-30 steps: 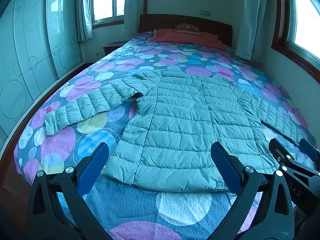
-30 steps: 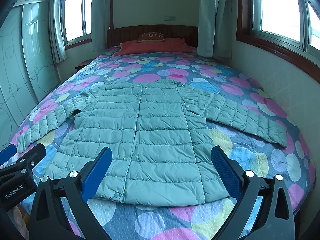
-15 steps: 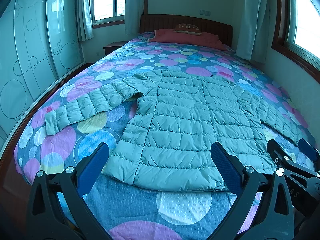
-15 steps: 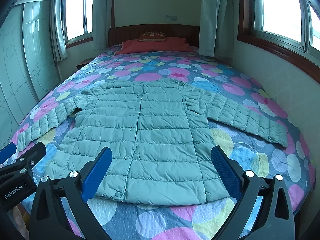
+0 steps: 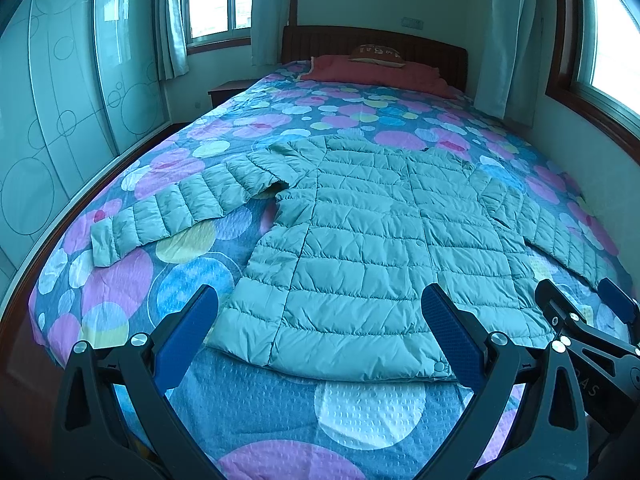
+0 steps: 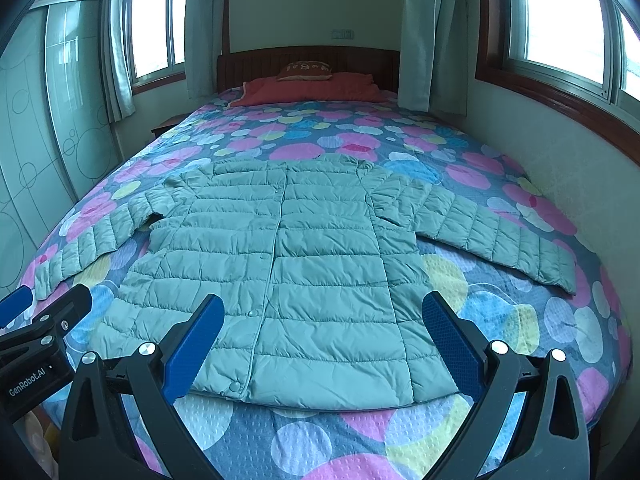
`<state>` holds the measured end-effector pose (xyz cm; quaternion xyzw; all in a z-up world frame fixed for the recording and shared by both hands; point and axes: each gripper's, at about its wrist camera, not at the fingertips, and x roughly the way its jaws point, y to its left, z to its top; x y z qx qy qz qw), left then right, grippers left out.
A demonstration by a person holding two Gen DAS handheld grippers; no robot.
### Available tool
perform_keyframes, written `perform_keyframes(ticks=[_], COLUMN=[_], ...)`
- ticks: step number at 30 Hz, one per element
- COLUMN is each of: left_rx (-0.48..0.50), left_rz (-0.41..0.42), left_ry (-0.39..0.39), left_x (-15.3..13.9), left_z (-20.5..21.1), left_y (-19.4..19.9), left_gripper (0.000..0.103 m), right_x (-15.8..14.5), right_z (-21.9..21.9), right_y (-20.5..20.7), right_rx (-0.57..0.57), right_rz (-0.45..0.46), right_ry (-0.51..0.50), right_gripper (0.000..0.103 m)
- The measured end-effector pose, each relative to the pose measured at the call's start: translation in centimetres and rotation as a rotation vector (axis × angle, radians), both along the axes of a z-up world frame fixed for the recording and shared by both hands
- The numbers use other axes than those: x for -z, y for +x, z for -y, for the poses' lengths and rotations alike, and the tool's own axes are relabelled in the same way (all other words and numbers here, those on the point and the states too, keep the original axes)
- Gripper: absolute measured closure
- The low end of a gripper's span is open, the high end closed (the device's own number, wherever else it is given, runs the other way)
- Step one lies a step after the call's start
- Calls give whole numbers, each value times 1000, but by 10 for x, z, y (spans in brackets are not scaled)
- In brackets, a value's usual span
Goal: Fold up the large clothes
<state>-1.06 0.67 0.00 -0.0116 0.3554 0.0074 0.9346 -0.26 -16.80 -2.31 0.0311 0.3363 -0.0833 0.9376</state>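
— Jaws first: how do they stand?

— Both pairs are spread wide with nothing between them. The left gripper (image 5: 318,340) fills the bottom of its own frame, its blue pads (image 5: 188,334) framing the hem of the jacket (image 5: 372,240); the right gripper (image 6: 322,340) does the same in its view. Neither touches the cloth.

— Where is the jacket, and what room lies around it?

— It lies flat, front up, in the middle of the bed (image 6: 540,328), sleeves out to both sides, hem nearest the cameras. A band of bare bedspread runs between the hem and the lower edge of the frame. The sleeve toward the right of the frame ends near the bed's edge by the wall (image 6: 560,160); the other sleeve ends close to the bed's left edge.

— Any writing?

— "GenRobot.AI" on the left gripper's body at the lower left of the right wrist view. A cushion (image 6: 306,70) at the headboard carries letters too small to read.

— The room?

— Bedspread with coloured circles, red blanket (image 6: 312,90) at the top, curtained windows, a glass-fronted wardrobe (image 5: 60,100) on the left.
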Motion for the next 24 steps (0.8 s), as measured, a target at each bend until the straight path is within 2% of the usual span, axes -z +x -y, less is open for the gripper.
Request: perform_keyframes(ticks=[12,24], left_rx=[0,6], left_rz=[-13,-68], left_ry=[-11,-26], left_x=[5,23], left_z=[-2,-6], left_y=[1,26], left_gripper=[2,2], right_x=[7,21], right_z=[-2,7], right_y=[0,16], right_rx=[2,8], right_rz=[-12,-52], right_ry=[6,20], right_gripper=[5,5])
